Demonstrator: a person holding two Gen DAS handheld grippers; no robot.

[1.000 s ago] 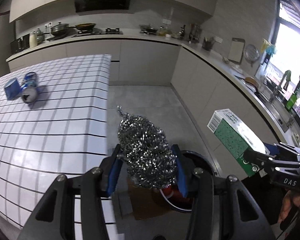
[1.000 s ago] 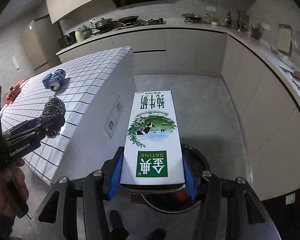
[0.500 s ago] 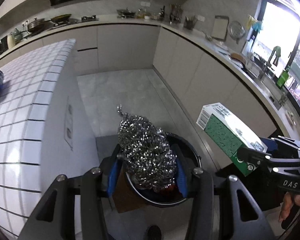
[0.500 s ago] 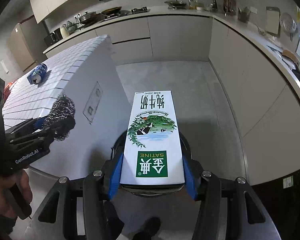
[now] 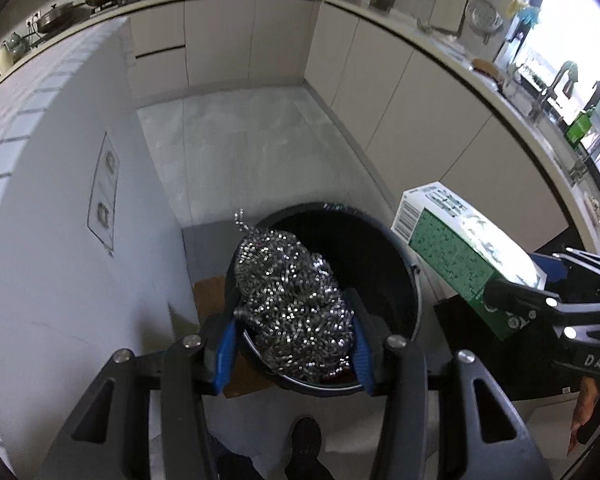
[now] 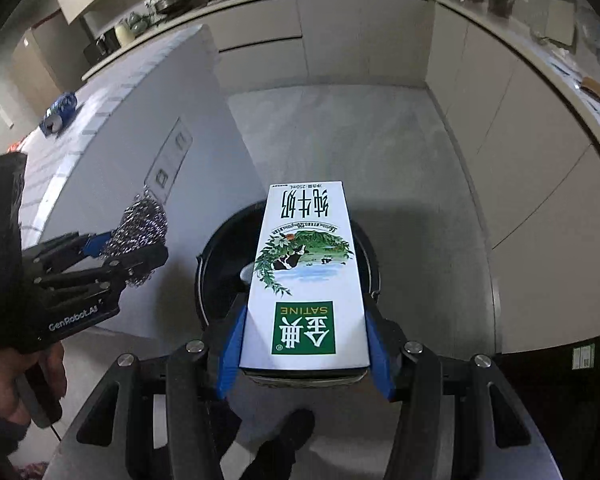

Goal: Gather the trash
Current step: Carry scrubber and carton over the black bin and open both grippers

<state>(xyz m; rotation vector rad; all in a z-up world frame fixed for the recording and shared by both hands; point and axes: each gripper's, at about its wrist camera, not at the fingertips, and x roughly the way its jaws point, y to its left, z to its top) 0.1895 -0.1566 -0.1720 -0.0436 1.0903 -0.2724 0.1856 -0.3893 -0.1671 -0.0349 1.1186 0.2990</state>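
A silvery steel-wool scourer [image 5: 292, 304] is pinched between the blue pads of my left gripper [image 5: 294, 338], which is shut on it and hangs over the black round trash bin [image 5: 380, 248] on the floor. My right gripper [image 6: 306, 334] is shut on a white and green milk carton [image 6: 306, 272], held lengthwise above the same bin [image 6: 216, 264]. The left wrist view shows the carton [image 5: 460, 248] to the right of the bin. The right wrist view shows the scourer [image 6: 142, 226] to the left of it. Something pale lies inside the bin.
A white tiled kitchen island [image 6: 112, 152] rises at the left, with a blue can [image 6: 60, 110] lying on top. Beige cabinets [image 5: 400, 112] and a crowded counter run along the back and right. The person's shoe [image 6: 284, 436] stands on the grey floor near the bin.
Both grippers have sunk and tipped downward with their loads. The bin, earlier half hidden below, now fills the space under the scourer and the carton; the island top has slid out of the left view.
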